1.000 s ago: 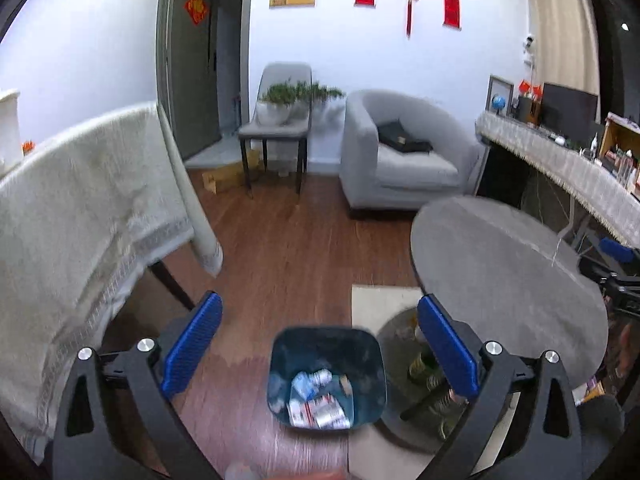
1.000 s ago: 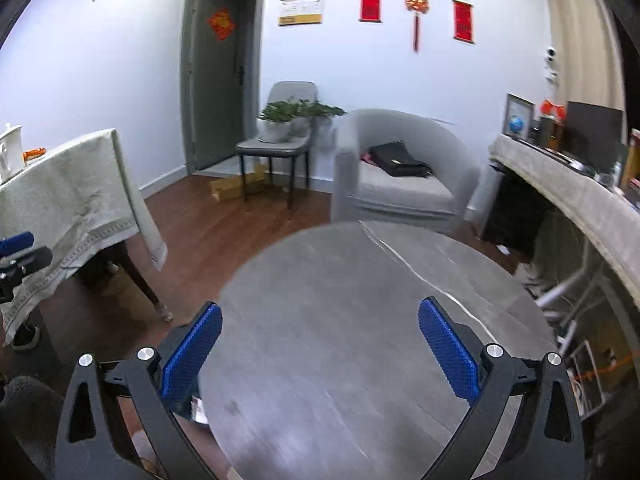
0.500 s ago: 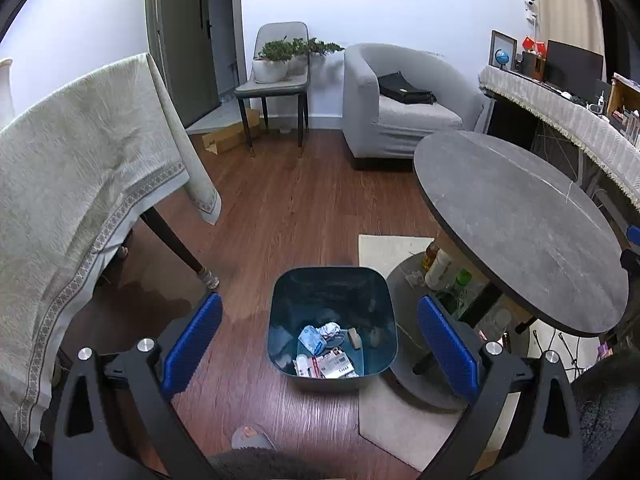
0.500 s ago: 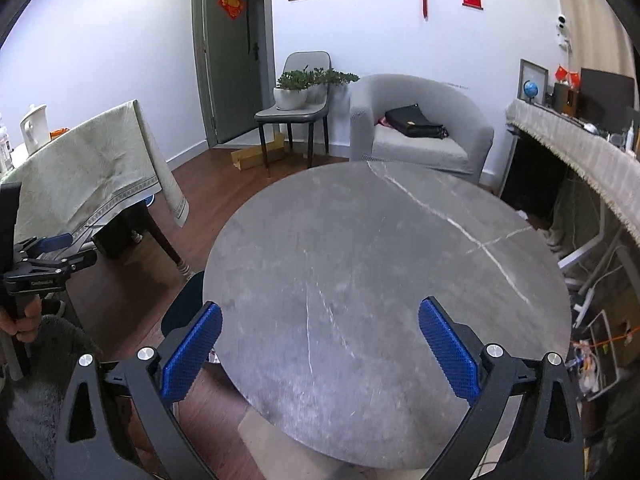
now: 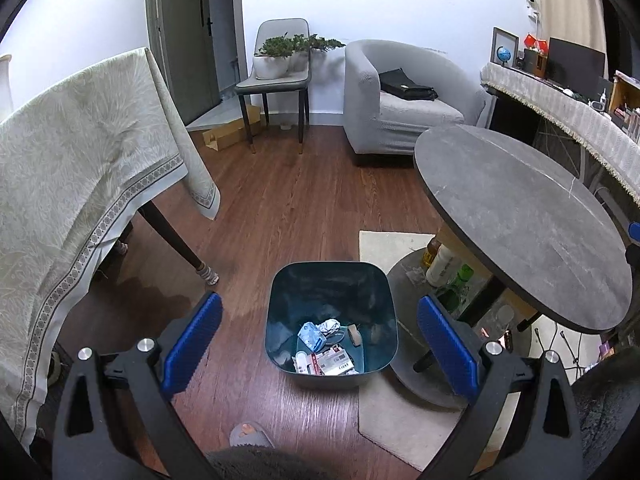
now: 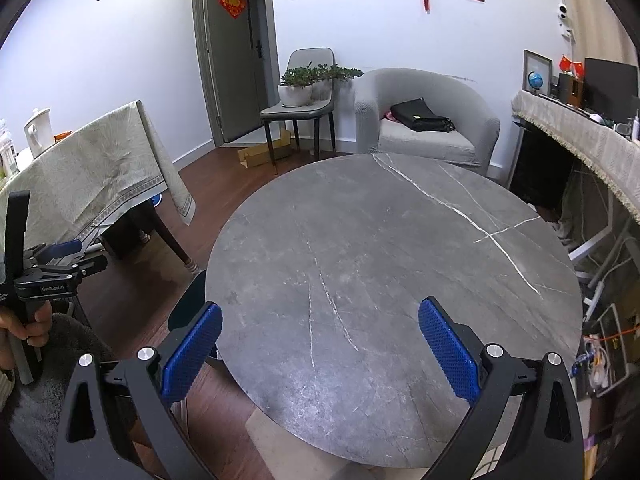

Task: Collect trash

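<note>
My left gripper (image 5: 319, 336): jaws spread wide, holding nothing, above the teal bin (image 5: 330, 280) on the wood floor. Bin: trash (image 5: 326, 346) at its bottom, beside the round grey table (image 5: 520, 216). My right gripper (image 6: 320, 340): wide open, empty, over that tabletop. Beyond: grey armchair (image 6: 428, 120).

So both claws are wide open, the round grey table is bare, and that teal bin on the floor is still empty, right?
Not quite: the teal bin is not empty. The left wrist view shows wrappers and crumpled paper lying in its bottom. The rest holds: the left claw and right claw are wide open, and the round grey table is bare.
</note>
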